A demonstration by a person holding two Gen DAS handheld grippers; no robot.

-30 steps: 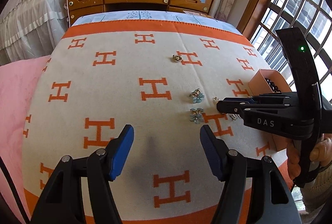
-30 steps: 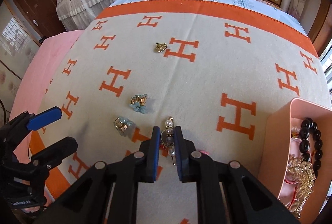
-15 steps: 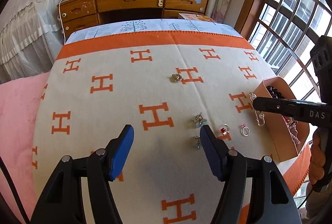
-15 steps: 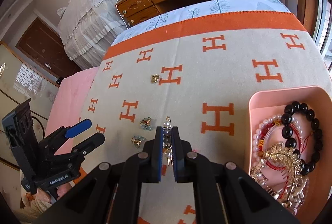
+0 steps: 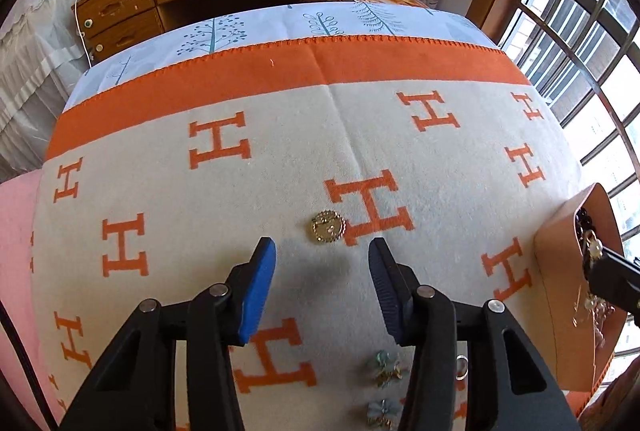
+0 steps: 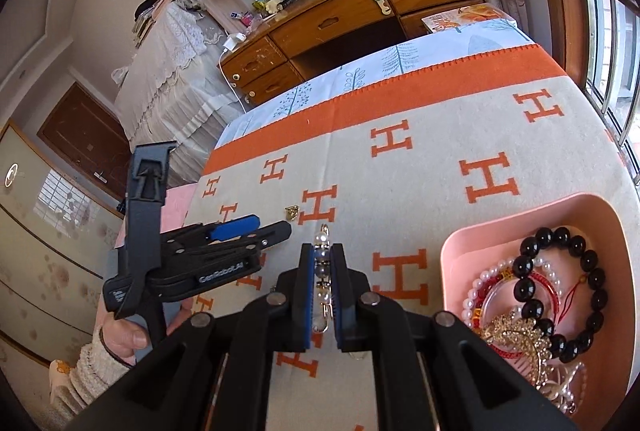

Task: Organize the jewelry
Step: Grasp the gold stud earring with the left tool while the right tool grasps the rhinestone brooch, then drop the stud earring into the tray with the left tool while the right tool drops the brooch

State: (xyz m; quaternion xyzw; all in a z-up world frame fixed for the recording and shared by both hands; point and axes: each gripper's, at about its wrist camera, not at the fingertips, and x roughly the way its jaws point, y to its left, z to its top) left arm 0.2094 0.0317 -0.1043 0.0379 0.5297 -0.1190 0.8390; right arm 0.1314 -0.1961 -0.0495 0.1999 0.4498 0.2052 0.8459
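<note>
- My right gripper (image 6: 323,285) is pinching a pearl pin (image 6: 322,271) between its pads, lifted above the blanket (image 6: 420,103).
- My left gripper (image 5: 322,281) has its jaws closing with nothing between them; a gold brooch (image 5: 328,226) lies just ahead on the blanket.
- The pink tray (image 6: 520,215), at the right, holds a black bead bracelet (image 6: 560,283).

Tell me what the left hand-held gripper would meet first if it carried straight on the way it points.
Probably the round gold brooch lying on the cream blanket with orange H letters. It sits just ahead of the left hand-held gripper, roughly centred between the closing jaws, nothing between them yet. Depth is uncertain; it might touch blanket first.
</note>
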